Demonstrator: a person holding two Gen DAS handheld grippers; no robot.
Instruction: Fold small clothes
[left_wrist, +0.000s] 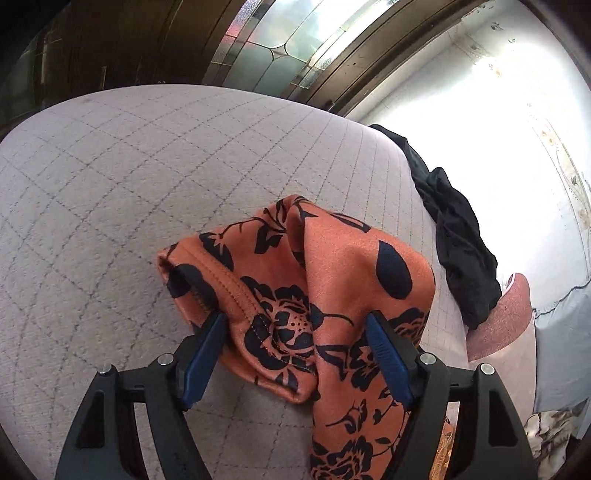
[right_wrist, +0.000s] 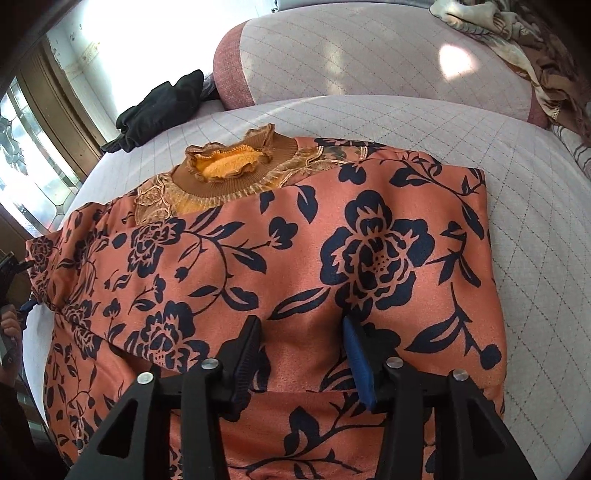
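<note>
Left tool (left_wrist: 295, 325) and right tool (right_wrist: 301, 330) both stand apart over an orange, black-flowered garment (right_wrist: 295, 240) on the quilted bed (right_wrist: 535, 221). Its ruffled tan collar (right_wrist: 229, 162) points toward 11 o'clock, one sleeve (left_wrist: 295, 266) bunched.

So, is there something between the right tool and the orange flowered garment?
Nothing visible. The right tool is directly over the orange flowered garment, fingers apart, cloth bulging between them. The black clothing lies far off at the cushion's edge. The left tool also straddles a bunched part of the same garment.
</note>
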